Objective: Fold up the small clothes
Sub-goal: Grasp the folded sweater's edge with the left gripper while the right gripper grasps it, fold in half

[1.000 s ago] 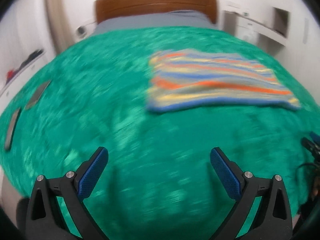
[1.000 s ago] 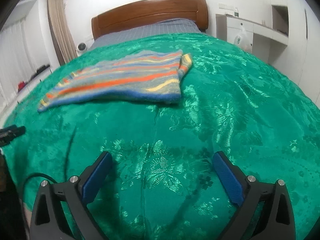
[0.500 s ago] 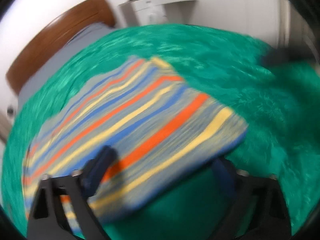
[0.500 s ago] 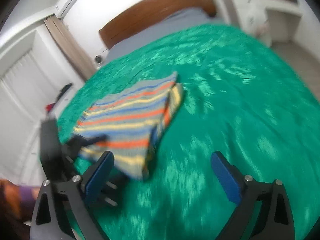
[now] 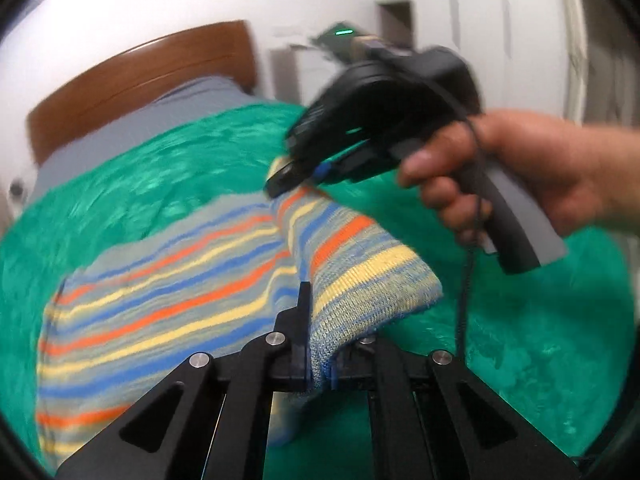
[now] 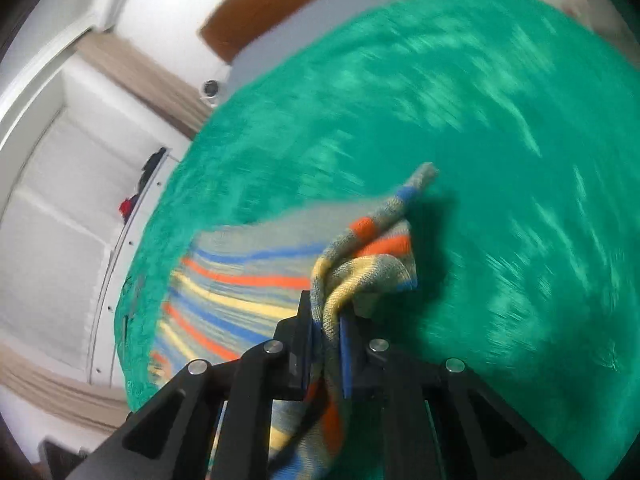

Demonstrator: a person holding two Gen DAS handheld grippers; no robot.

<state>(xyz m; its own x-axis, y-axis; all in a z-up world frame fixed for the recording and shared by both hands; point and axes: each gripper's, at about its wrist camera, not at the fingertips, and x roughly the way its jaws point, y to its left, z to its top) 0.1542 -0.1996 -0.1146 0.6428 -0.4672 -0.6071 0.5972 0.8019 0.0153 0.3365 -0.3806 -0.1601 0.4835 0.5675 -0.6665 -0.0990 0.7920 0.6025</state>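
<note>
A striped knit garment (image 5: pixel 168 300), grey with orange, yellow and blue bands, lies on the green bedspread (image 5: pixel 520 340). My left gripper (image 5: pixel 320 364) is shut on its near edge and lifts it. My right gripper (image 6: pixel 326 344) is shut on another corner of the same garment (image 6: pixel 240 280); it also shows in the left wrist view (image 5: pixel 312 172), held by a hand, with the garment's far corner pinched and raised off the bed.
A wooden headboard (image 5: pixel 140 80) and grey sheet (image 5: pixel 160 120) lie at the far end of the bed. White wardrobe doors (image 6: pixel 52 220) and beige curtains (image 6: pixel 140 76) stand to the left. The green bedspread (image 6: pixel 500 200) spreads to the right.
Both grippers were open above the bed a second ago. They moved onto the striped garment, shut on its edge and lifted it, so the right side now stands off the bedspread.
</note>
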